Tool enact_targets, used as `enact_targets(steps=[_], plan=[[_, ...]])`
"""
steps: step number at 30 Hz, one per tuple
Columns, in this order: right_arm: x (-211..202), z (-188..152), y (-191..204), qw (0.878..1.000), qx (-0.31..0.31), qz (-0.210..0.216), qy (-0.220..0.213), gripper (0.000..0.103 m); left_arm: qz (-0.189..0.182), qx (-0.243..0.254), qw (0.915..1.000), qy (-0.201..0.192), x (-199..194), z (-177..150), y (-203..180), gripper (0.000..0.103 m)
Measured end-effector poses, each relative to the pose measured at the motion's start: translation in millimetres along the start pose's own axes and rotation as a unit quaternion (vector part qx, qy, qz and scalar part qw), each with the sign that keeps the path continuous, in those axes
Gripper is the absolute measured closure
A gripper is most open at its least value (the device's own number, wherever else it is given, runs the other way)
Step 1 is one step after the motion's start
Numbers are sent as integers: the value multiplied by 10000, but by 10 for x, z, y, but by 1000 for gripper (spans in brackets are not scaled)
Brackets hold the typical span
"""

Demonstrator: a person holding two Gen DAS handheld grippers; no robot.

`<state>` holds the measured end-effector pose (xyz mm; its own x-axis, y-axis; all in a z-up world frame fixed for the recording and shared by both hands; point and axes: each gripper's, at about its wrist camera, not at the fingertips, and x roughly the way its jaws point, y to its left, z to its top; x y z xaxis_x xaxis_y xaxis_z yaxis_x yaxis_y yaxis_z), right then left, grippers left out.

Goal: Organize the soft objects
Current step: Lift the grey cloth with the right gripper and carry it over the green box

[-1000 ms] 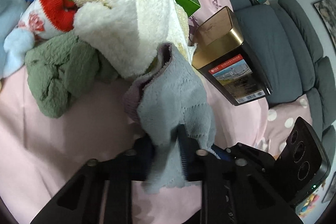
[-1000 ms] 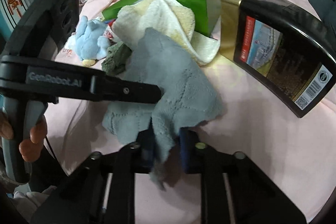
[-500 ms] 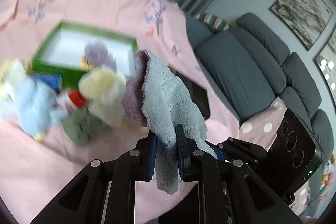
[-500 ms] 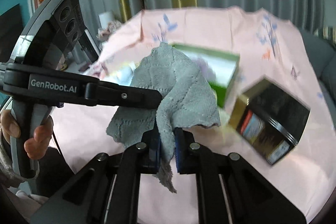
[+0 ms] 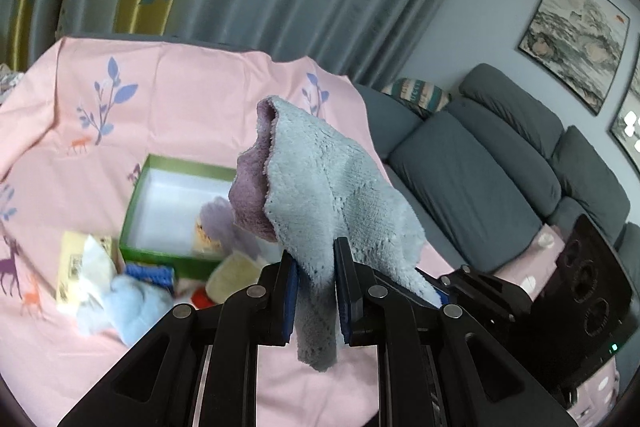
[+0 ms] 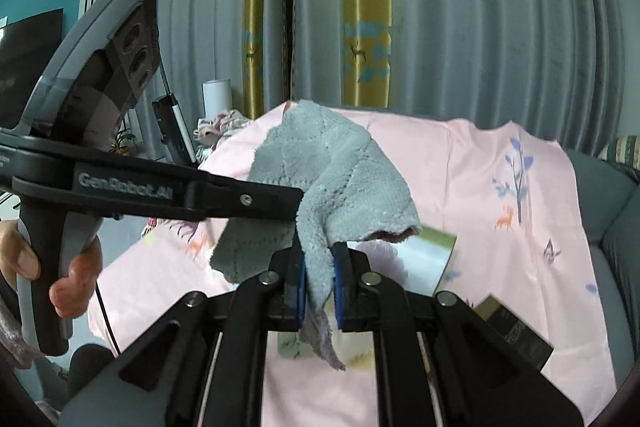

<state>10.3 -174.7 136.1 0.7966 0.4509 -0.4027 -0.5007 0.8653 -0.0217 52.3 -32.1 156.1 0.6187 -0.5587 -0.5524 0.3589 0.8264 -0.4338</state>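
Your left gripper clenched on grey towel, your right gripper clenched on its other corner, green box below.

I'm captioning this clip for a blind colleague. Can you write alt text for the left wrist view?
The left tool is clamped on a grey cloth held up above a pink sheet. Below sit an open green box, a pale blue plush toy and other soft items; a grey sofa is at right.
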Motion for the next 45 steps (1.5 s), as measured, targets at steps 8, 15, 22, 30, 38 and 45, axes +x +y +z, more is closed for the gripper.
enact_targets(steps=[8, 15, 22, 30, 38, 45], plan=[[229, 183, -57, 9999, 15, -161, -7, 93, 259, 14, 9997, -12, 166, 297, 133, 87], [690, 177, -185, 9994, 183, -179, 249, 93, 521, -95, 9984, 202, 475, 433, 371, 87], [1185, 127, -334, 9976, 378, -191, 543, 93, 654, -220, 9966, 439, 837, 491, 678, 87], [1716, -8, -473, 9935, 526, -196, 989, 92, 735, -515, 9941, 613, 1290, 529, 1079, 87], [2242, -274, -557, 9818, 733, -126, 1749, 90, 845, -866, 9888, 876, 1670, 399, 1428, 87], [2557, -402, -540, 9719, 676, -194, 2246, 90, 989, -1062, 9832, 1104, 1910, 311, 1646, 87]])
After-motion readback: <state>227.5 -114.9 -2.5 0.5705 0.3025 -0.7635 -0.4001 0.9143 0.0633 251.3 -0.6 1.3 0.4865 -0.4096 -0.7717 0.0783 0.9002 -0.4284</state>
